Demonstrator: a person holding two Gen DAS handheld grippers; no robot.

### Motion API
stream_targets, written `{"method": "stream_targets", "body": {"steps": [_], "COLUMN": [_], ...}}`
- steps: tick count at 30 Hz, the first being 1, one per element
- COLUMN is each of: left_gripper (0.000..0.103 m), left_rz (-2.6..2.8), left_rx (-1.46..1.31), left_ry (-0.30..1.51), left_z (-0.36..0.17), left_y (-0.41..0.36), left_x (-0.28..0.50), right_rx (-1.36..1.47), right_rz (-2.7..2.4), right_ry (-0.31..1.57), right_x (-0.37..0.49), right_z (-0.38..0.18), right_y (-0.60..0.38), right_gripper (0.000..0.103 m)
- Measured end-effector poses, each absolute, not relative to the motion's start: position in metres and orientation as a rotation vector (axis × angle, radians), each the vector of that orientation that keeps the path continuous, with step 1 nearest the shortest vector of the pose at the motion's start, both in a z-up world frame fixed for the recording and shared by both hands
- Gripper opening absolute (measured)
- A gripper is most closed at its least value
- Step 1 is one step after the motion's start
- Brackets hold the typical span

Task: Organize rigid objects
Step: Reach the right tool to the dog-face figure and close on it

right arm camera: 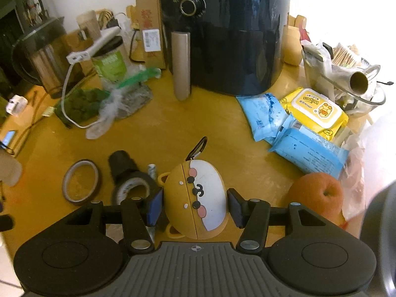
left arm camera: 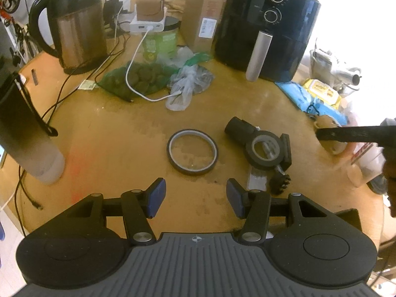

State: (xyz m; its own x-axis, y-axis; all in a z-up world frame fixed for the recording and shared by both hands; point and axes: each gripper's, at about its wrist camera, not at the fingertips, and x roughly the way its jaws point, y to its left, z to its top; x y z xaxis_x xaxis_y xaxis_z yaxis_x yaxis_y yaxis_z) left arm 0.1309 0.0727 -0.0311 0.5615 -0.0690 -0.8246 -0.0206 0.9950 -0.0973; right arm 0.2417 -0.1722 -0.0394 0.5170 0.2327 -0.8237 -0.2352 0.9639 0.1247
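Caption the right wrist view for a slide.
Right gripper clasps a bear-faced case above the table, tape rolls alongside.

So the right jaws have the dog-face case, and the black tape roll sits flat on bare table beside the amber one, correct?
Not quite. The right gripper does hold the dog-face case, but the black tape roll lies propped on a black nozzle part, not flat on bare table. It is beside the amber tape roll. The left wrist view shows this.

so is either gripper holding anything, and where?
Right gripper holds the bear-face case, jaws clamping its two opposite sides. Left gripper is open and empty above the table.
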Motion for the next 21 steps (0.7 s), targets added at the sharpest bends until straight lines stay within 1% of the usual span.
{"method": "stream_targets", "body": {"steps": [9,21], "left_gripper": [0.054,0.054], "left_rz": [-0.048,-0.146], "left_rx": [-0.033,0.13], "left_ry": [0.965,0.989], "left_z": [-0.036,-0.068], "left_y": [0.072,0.059], "left_x": [0.152,0.169], "right_rx": [0.067,0.143], "right_rz": [0.292,0.265], "right_ry": [0.957,0.949], "right_x": [0.209,0.174], "right_z": [-0.018,-0.009], "right_y": [-0.188,-0.208], "right_gripper": [0.058,0.058]}}
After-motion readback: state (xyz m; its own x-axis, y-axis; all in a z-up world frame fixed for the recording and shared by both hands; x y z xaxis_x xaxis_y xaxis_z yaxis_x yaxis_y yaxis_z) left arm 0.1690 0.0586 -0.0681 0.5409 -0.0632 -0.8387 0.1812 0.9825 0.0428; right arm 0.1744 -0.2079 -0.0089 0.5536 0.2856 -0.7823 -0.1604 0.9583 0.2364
